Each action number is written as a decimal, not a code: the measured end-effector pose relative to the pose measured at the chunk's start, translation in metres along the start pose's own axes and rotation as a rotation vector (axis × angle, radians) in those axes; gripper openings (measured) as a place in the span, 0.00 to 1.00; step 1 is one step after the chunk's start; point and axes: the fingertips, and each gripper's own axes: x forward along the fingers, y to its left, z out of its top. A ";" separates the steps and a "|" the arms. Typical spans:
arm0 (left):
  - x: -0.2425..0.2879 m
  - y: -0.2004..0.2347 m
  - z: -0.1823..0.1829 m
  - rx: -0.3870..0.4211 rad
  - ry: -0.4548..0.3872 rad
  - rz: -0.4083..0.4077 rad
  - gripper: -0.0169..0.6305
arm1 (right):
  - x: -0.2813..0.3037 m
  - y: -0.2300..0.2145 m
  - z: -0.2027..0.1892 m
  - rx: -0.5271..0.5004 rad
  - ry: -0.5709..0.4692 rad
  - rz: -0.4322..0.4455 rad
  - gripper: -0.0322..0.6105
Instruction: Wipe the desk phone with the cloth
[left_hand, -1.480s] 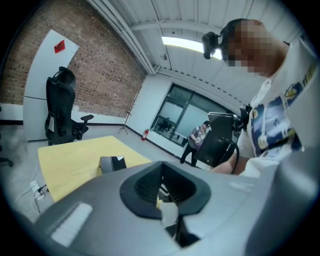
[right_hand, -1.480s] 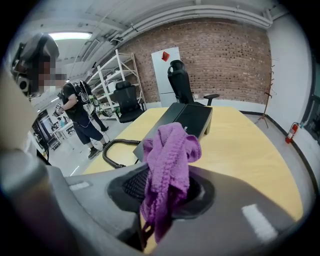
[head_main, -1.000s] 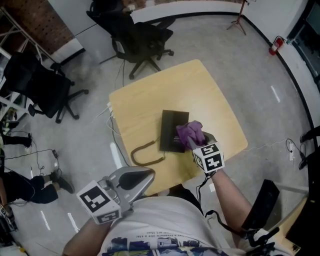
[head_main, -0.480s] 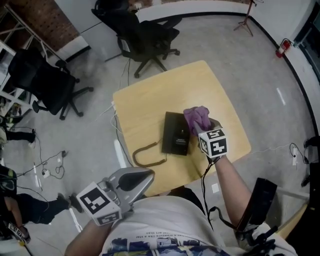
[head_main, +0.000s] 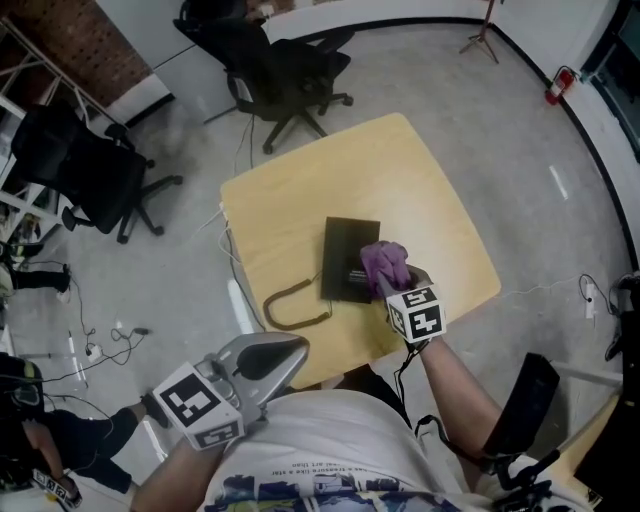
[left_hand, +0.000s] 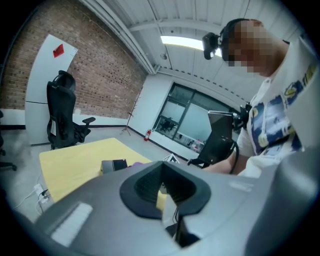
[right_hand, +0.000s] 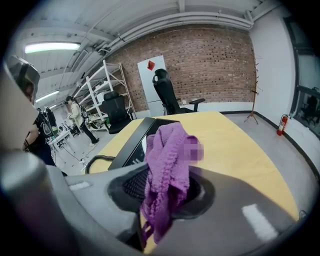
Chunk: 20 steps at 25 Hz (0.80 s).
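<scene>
My right gripper (head_main: 389, 281) clamped on the purple cloth (head_main: 381, 260), cloth resting on the near right corner of the black desk phone (head_main: 345, 262) on the yellow tabletop (head_main: 300, 190), my left gripper (head_main: 284, 356) closed on nothing, well apart from the desk phone

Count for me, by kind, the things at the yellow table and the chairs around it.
Desk phone: 1
Purple cloth: 1
Dark looped cable: 1
Black office chairs: 2
Total: 5
</scene>
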 end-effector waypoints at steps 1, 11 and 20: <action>0.002 0.000 -0.001 0.001 0.001 -0.003 0.04 | 0.000 0.001 -0.006 0.003 0.007 0.004 0.22; 0.009 0.001 -0.003 0.005 0.007 -0.027 0.04 | -0.001 0.018 -0.047 0.005 0.078 0.024 0.22; -0.001 -0.005 -0.004 -0.005 -0.009 -0.028 0.04 | -0.027 0.024 -0.041 -0.025 0.069 0.035 0.22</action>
